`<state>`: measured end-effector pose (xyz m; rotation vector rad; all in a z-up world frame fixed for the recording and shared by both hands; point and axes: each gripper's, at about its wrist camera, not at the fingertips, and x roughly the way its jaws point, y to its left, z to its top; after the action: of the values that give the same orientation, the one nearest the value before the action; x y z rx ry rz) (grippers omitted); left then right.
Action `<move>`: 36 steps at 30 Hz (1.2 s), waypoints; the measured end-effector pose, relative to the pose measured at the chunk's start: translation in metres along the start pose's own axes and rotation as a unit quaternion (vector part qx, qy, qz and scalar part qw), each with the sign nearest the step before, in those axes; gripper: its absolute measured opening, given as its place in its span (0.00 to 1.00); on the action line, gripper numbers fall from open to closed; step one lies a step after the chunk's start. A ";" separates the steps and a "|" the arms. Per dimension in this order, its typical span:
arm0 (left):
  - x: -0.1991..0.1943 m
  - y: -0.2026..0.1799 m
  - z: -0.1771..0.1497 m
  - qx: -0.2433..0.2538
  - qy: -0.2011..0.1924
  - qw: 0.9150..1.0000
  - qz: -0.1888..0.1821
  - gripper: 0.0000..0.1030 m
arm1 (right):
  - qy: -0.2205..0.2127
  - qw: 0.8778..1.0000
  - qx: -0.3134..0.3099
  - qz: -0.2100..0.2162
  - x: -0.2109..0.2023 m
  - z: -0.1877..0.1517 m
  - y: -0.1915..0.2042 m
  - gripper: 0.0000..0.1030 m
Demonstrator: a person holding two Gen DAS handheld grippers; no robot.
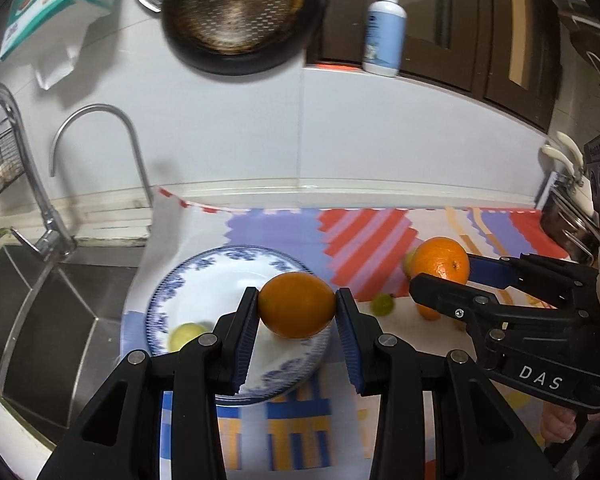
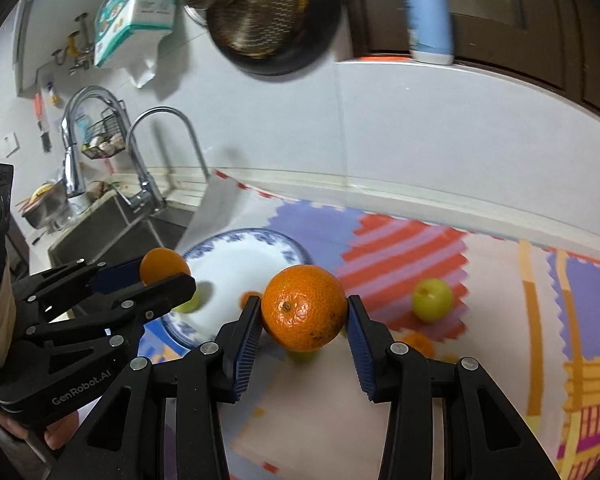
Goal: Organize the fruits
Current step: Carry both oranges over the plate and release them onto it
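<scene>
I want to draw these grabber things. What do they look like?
Both are matte black plastic with two long fingers, silver round screws and ridged blue pads. The left gripper has white "GenRobot.AI" lettering on its side. The right gripper has the white letters "DAS" on its body. No cables show.

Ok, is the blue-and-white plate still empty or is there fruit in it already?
Not empty. The plate holds one small green fruit near its left rim. Both oranges are in the fingers, above it.

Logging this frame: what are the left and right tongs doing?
Left tongs: closed on an orange.
Right tongs: closed on another orange.
</scene>
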<state>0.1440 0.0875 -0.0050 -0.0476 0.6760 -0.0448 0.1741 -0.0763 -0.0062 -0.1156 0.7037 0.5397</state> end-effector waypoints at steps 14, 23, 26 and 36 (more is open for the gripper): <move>0.039 0.068 0.008 -0.020 0.026 0.999 0.035 0.37 | 0.058 0.997 -0.016 0.037 0.084 0.031 0.038 0.42; 0.084 0.094 0.005 -0.033 0.065 0.997 0.038 0.37 | 0.109 0.993 -0.022 0.046 0.144 0.039 0.041 0.42; 0.098 0.099 0.003 -0.033 0.076 0.996 0.037 0.37 | 0.125 0.991 -0.024 0.046 0.162 0.036 0.041 0.42; 0.133 0.107 -0.006 -0.038 0.108 0.993 0.035 0.37 | 0.160 0.985 -0.028 0.051 0.201 0.029 0.035 0.42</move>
<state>0.2466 0.1868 -0.0988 -0.0937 0.8955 0.0446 0.3000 0.0490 -0.1105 -0.2227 1.0129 0.6466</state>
